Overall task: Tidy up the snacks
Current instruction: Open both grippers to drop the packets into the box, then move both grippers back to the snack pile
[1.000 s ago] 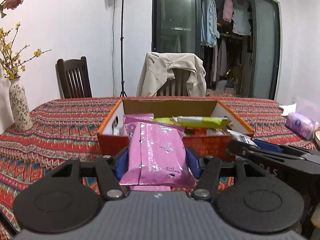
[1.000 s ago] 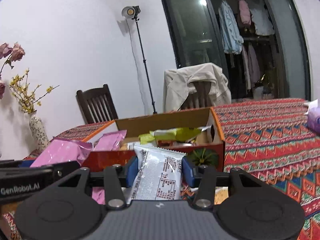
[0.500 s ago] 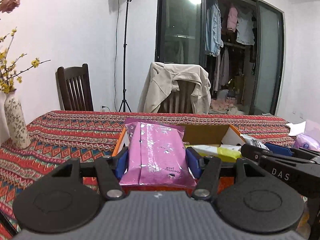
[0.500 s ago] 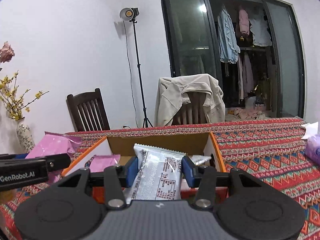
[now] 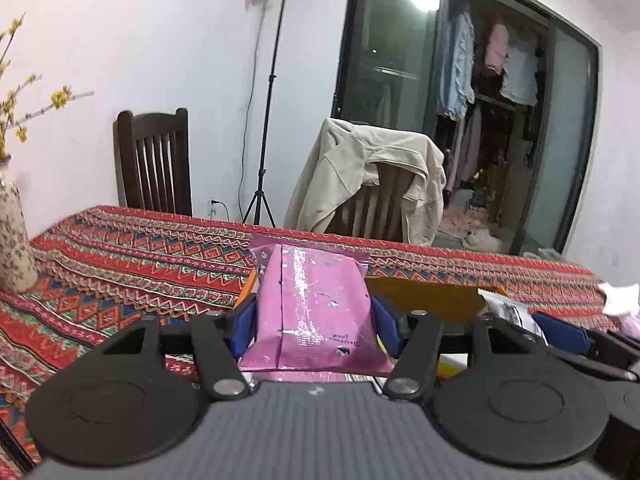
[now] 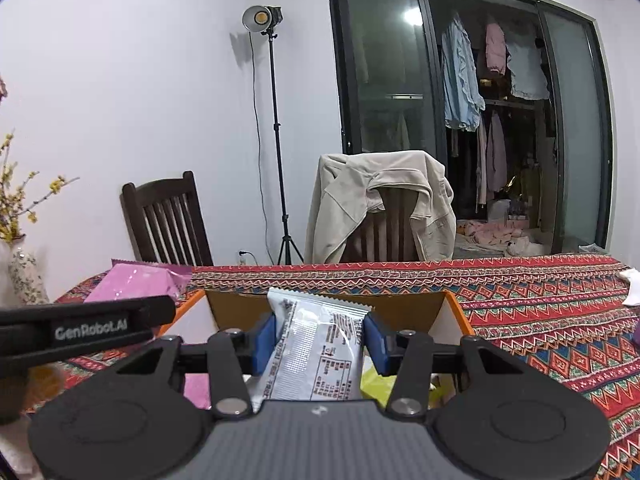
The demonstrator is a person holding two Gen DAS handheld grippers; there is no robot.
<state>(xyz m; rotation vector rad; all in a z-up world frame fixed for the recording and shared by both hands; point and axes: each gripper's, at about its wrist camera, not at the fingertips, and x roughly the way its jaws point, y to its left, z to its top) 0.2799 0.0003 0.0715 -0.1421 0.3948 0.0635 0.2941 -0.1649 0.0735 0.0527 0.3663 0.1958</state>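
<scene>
Both tongs are clamped mid-body on light, crinkly packets over the near edge of the box (image 6: 456, 308): left gripper (image 5: 314, 320) on the pink packet (image 5: 314, 304), right gripper (image 6: 320, 338) on the slippery silver packet (image 6: 316, 352).

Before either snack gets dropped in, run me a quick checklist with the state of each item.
1. Left tool gripping pink packet: ok.
2. Right tool gripping silver packet: ok.
3. Cardboard box open, below the silver packet: ok.
4. Pink packet over the box: cannot tell, packet hides the near rim.
5. Room left inside the box: cannot tell.
6. The two tools clear of each other: ok.
</scene>
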